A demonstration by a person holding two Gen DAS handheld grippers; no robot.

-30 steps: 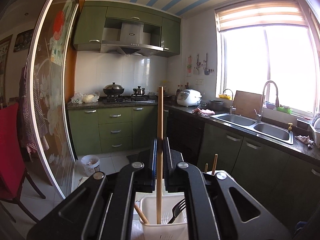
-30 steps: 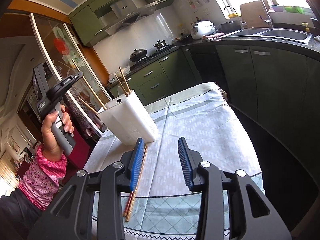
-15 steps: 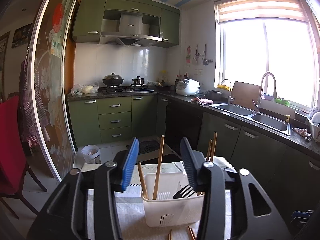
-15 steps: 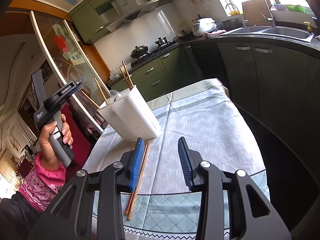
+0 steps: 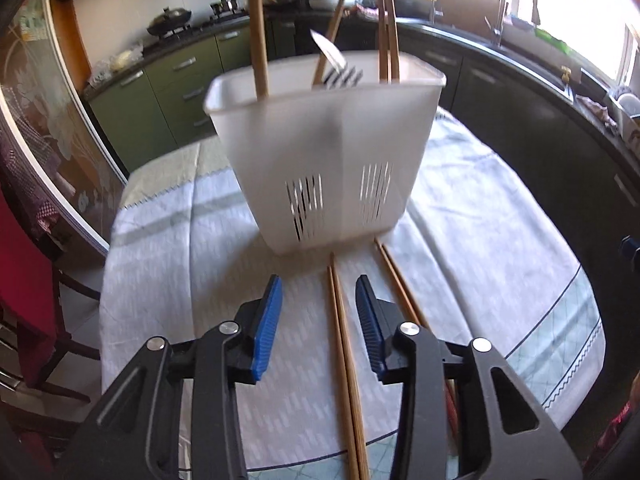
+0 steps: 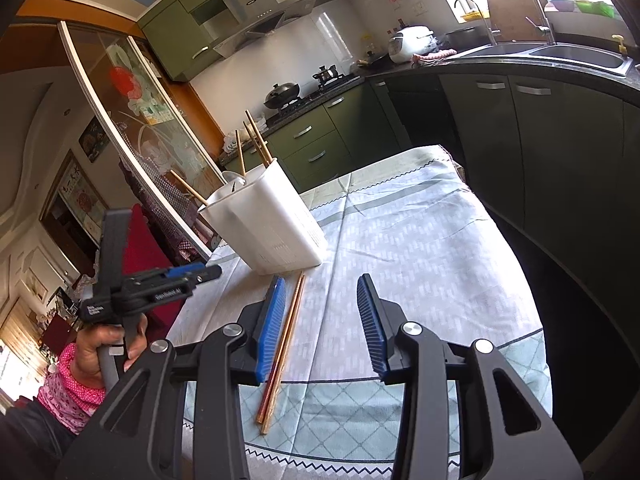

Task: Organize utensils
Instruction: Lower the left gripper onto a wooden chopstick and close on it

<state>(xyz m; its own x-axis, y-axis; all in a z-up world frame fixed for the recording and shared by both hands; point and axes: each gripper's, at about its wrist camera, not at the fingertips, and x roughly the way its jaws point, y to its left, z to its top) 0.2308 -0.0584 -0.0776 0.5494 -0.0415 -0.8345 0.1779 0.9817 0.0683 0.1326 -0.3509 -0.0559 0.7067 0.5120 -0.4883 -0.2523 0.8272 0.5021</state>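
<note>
Your left gripper [image 5: 319, 320] hangs open and empty — a loose chopstick [image 5: 343, 352] lies between its jaws, lined up for a pinch. Just ahead stands the white caddy [image 5: 324, 152]. Your right gripper [image 6: 321, 322] waits open too.

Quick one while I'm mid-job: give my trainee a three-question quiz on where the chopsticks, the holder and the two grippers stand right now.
1. True or false: the left gripper is shut on a chopstick.
2. Multiple choice: the loose chopsticks lie A) inside the white utensil holder, B) flat on the tablecloth in front of it, C) in the sink.
3. Fill in: besides upright chopsticks, the holder contains a metal ____.

Key
1. False; its jaws are open, with a chopstick lying on the cloth between them.
2. B.
3. Fork. The right gripper is also open and empty.
</note>
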